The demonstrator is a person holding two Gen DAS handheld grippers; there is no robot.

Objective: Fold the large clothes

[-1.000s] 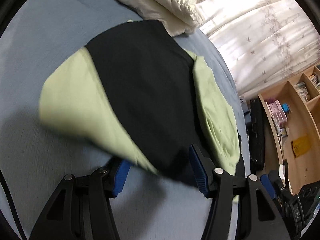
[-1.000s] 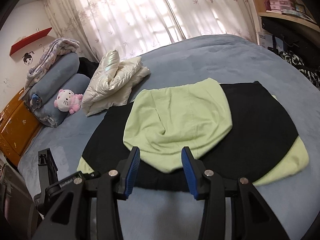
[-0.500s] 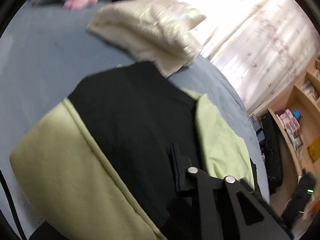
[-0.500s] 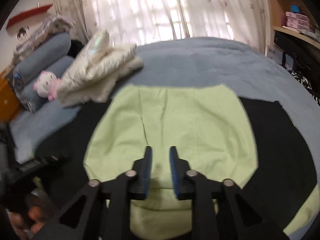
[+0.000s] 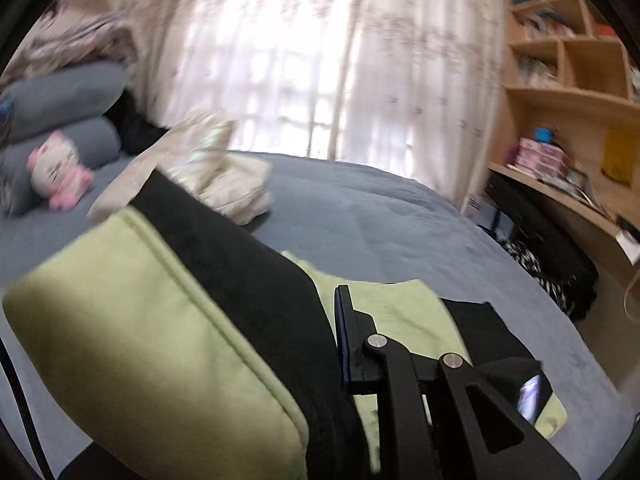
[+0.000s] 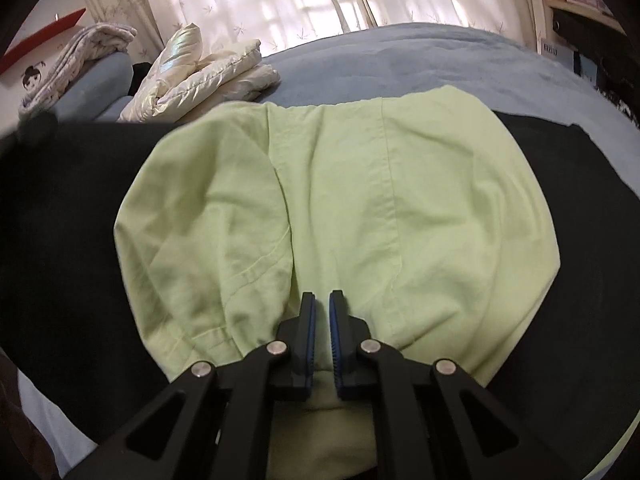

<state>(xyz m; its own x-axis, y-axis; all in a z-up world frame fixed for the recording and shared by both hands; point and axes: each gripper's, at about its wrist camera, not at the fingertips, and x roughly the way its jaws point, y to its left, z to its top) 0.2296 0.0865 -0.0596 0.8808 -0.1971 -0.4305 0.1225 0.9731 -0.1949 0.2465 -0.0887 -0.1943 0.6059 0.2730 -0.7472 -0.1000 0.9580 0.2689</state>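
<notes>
The garment (image 6: 340, 200), black with pale green panels, lies spread on the bed (image 6: 400, 52). Its long axis runs side to side across the right wrist view, on the near side of the folded white padded jacket (image 6: 200, 76). The jacket sits beyond the garment's far edge, close to it and perhaps just touching.

The right gripper (image 6: 322, 300) is at the edge farthest from the jacket, pointing across the green panel toward it. Its jaws are clenched on a pinch of green cloth at that edge.

The left gripper (image 5: 328, 320) works the end of the garment more nearly in line with the jacket. Its jaws are closing with black cloth between them. Only one blue-padded finger (image 5: 343, 336) shows, because the cloth drapes over the other, so the bite looks firm but cannot be fully confirmed. That end hangs raised off the bed, and a green band falls to the side away from the jacket.

The coming fold probably turns on carrying the held edge over toward the jacket side, and the left hand is the nearer one to it.

As for containers, the wooden shelf cubbies (image 5: 560, 60), well off to the side of the jacket past the curtain (image 5: 320, 60), hold blurred books and boxes.
</notes>
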